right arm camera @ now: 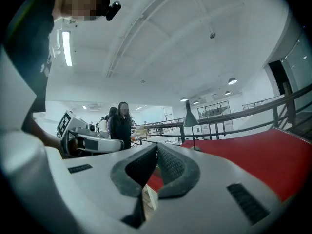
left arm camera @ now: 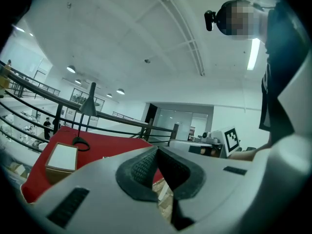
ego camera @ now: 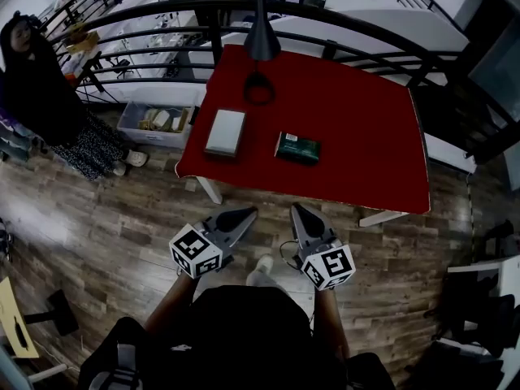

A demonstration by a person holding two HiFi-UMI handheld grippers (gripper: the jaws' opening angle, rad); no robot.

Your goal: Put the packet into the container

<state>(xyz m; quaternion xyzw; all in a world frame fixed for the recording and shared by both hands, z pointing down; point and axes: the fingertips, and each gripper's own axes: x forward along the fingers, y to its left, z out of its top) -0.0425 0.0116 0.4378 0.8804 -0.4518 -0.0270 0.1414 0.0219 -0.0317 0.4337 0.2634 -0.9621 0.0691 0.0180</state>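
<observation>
A dark green packet (ego camera: 297, 148) lies flat on the red table (ego camera: 349, 136), right of a white-topped box-shaped container (ego camera: 225, 132) that also shows in the left gripper view (left arm camera: 61, 157). Both grippers hover over the wooden floor, short of the table's near edge. My left gripper (ego camera: 247, 213) is shut with nothing between its tips, which meet in its own view (left arm camera: 156, 150). My right gripper (ego camera: 296, 209) is shut too and empty, its tips (right arm camera: 156, 146) touching. The packet is hidden in both gripper views.
A black desk lamp (ego camera: 261, 43) stands at the table's far edge, with a dark railing (ego camera: 162, 10) behind it. A grey bin (ego camera: 156, 123) of items sits on the floor left of the table. A person in dark clothes (ego camera: 36, 80) stands at far left.
</observation>
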